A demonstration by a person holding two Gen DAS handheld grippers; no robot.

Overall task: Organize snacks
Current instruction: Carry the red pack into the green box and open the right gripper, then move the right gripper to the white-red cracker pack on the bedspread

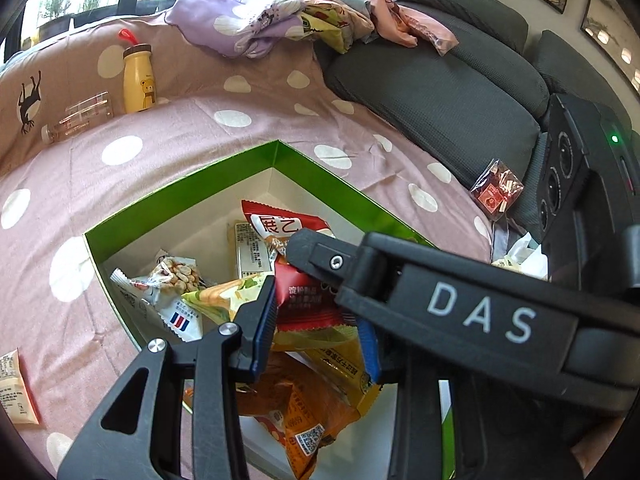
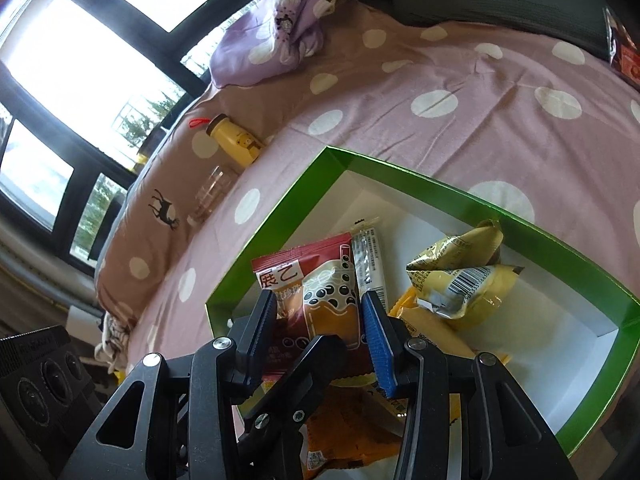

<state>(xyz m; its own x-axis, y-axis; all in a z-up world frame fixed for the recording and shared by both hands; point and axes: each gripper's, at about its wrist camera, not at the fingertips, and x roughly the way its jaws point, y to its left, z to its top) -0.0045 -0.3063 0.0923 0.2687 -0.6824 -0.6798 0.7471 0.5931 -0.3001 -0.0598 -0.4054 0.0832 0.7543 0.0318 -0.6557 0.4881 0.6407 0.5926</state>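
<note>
So both grippers are down over the green box (image 2: 280, 216) on the bed: the right gripper (image 2: 326, 316) has its jaws clamped on a red milk-tea snack packet (image 2: 320, 280), and the left gripper (image 1: 320, 312) looks clamped on the same packet from the other side, just above an orange packet (image 1: 296, 412) in the box. Further into the box there's a peanut bar (image 1: 176, 276), a beige packet (image 1: 250, 252) and a crumpled yellow bag (image 2: 460, 276). Way past that, on the polka-dot bedsheet (image 1: 200, 128), a yellow bottle (image 1: 138, 80) stands beside a clear bottle (image 1: 80, 118).
</note>
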